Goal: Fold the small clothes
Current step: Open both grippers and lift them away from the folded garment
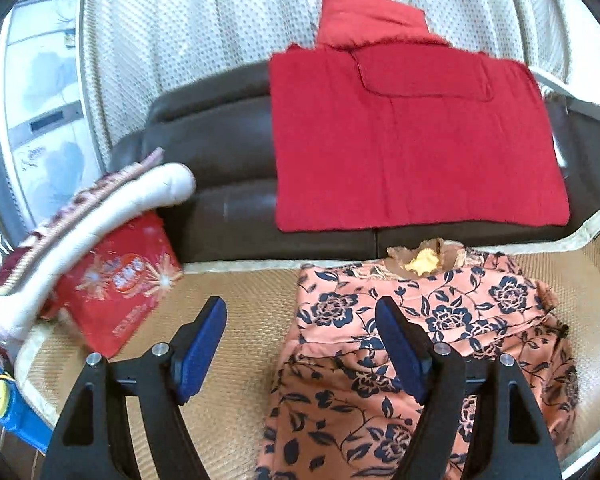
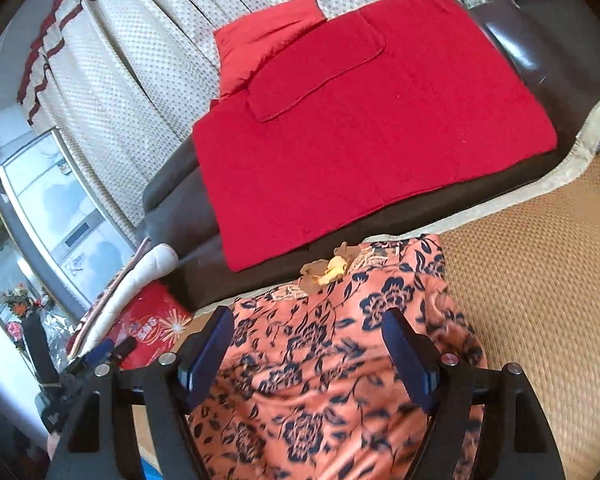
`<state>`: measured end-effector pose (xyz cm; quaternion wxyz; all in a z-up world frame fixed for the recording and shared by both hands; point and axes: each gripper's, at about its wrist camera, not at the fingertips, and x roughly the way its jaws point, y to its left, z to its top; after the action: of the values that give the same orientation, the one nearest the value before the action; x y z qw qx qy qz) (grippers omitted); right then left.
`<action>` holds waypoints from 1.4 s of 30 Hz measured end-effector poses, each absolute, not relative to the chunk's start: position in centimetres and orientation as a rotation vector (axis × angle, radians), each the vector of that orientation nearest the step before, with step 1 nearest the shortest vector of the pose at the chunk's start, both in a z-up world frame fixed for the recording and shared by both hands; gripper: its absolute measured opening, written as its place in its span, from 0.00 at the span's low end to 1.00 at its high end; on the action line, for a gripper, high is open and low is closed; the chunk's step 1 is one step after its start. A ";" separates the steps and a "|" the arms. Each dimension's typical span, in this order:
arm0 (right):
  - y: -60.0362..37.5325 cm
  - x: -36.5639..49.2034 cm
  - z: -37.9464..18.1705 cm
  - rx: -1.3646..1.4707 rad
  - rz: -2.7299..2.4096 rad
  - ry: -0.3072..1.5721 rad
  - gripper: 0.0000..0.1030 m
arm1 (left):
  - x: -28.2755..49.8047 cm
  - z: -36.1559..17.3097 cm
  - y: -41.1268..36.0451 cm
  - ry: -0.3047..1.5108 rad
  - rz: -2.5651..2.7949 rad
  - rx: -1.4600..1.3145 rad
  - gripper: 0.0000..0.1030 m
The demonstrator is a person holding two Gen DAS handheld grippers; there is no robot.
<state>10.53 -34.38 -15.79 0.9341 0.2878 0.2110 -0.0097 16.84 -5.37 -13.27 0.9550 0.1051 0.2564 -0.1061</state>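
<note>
An orange garment with dark blue flowers (image 1: 420, 344) lies on a woven mat (image 1: 240, 312), its collar with a yellow trim piece (image 1: 422, 262) at the far end. My left gripper (image 1: 300, 312) is open and empty above the garment's left edge; its right finger is over the cloth, its left finger over the mat. In the right wrist view the same garment (image 2: 320, 360) lies below my right gripper (image 2: 308, 322), which is open and empty with both fingers spread over the cloth.
A red folded cloth (image 1: 412, 136) covers a dark leather sofa back (image 1: 216, 148) behind the mat. A red printed bag (image 1: 120, 280) and a white rolled cushion (image 1: 100, 216) lie at the left. Dotted curtains (image 1: 204, 32) hang behind.
</note>
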 end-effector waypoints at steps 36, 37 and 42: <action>-24.2 1.8 -9.7 0.435 0.133 0.420 0.77 | 2.0 -2.8 12.6 0.319 0.185 0.124 0.77; -24.0 1.8 -9.6 0.431 0.138 0.419 0.77 | 1.8 -2.7 13.0 0.313 0.190 0.120 0.77; -23.0 1.6 -8.9 0.414 0.156 0.414 0.77 | 0.9 -2.0 14.3 0.293 0.210 0.103 0.77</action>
<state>1.65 -23.03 -8.92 0.9545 0.2040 0.2036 0.0766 0.95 14.26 -2.05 0.9825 0.0514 0.1455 0.1045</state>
